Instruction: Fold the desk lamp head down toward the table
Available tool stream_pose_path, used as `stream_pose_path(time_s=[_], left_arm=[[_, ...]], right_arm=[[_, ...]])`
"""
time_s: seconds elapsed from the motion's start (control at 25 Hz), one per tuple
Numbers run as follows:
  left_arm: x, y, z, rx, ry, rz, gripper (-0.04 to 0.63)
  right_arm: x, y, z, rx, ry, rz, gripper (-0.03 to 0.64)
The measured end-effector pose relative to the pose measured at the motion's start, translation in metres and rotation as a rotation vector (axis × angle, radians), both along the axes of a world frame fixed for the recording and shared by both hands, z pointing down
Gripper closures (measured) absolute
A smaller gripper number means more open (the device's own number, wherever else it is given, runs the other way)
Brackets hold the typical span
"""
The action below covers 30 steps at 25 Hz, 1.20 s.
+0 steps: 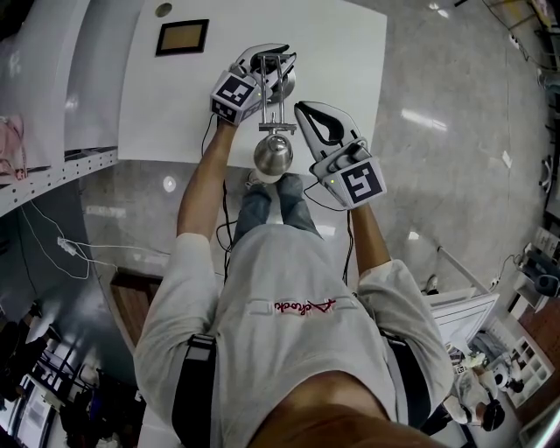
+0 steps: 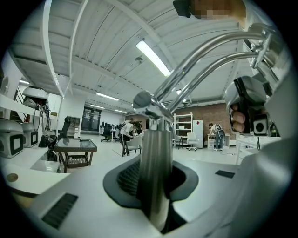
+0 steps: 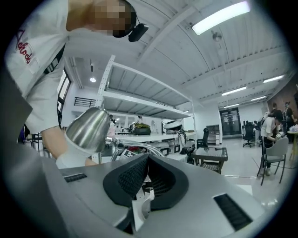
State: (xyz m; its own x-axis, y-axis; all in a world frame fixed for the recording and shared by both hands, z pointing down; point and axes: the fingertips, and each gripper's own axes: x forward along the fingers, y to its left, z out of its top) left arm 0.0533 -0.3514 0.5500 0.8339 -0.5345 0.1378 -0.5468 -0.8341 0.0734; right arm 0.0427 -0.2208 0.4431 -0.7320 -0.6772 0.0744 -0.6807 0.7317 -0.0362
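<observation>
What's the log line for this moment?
left gripper: shut on post | right gripper: shut, empty, apart from lamp head | lamp head: raised, not yet folded down

One chrome desk lamp (image 1: 273,155), one dark framed panel (image 1: 182,37) and one small round disc (image 1: 164,10) share a single white counter (image 1: 350,61) with two tools, a left gripper (image 1: 278,72) and a right gripper (image 1: 304,110).

Desk lamp (image 1: 272,105): brushed steel, upright post, twin curved chrome arm rods. Bell-shaped head (image 1: 273,154) hangs mouth-down over the near edge of the white surface (image 1: 175,105).
</observation>
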Motion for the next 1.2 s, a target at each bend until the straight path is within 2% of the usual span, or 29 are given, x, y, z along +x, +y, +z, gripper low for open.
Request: stream_pose_path(time_s=[0.12,0.2,0.32,0.4,0.48,0.68,0.76,0.92,1.16,1.2], left_arm=[[0.000,-0.001,0.001,0.002,0.000,-0.005,0.499],[0.000,-0.002,0.001,0.001,0.001,-0.005,0.497],[0.000,-0.001,0.002,0.000,0.002,-0.007,0.497],[0.000,-0.001,0.002,0.000,0.003,-0.007,0.496],[0.000,-0.001,0.001,0.001,0.003,-0.008,0.495],[0.000,-0.001,0.000,0.002,0.004,-0.008,0.495],[0.000,0.000,0.000,-0.002,0.007,-0.006,0.495],[0.000,0.000,0.000,0.000,0.008,-0.008,0.494],[0.000,-0.001,0.000,0.004,0.008,-0.009,0.494],[0.000,-0.001,0.000,0.005,0.008,-0.010,0.494]], right_arm=[[0.001,-0.003,-0.011,-0.006,-0.035,-0.026,0.581],[-0.002,-0.003,-0.009,-0.006,-0.026,-0.064,0.521],[-0.007,0.001,0.008,-0.027,0.083,-0.099,0.461],[-0.013,0.008,0.013,0.008,0.155,-0.131,0.422],[-0.020,0.012,0.010,0.115,0.243,-0.137,0.402],[-0.032,0.019,-0.006,0.549,0.579,-0.058,0.402],[-0.036,0.021,-0.010,0.652,0.652,-0.051,0.407],[-0.047,0.020,-0.010,0.750,0.717,-0.080,0.428],[-0.065,0.019,-0.012,0.863,0.757,-0.172,0.445],[-0.066,0.019,-0.011,0.879,0.759,-0.173,0.465]])
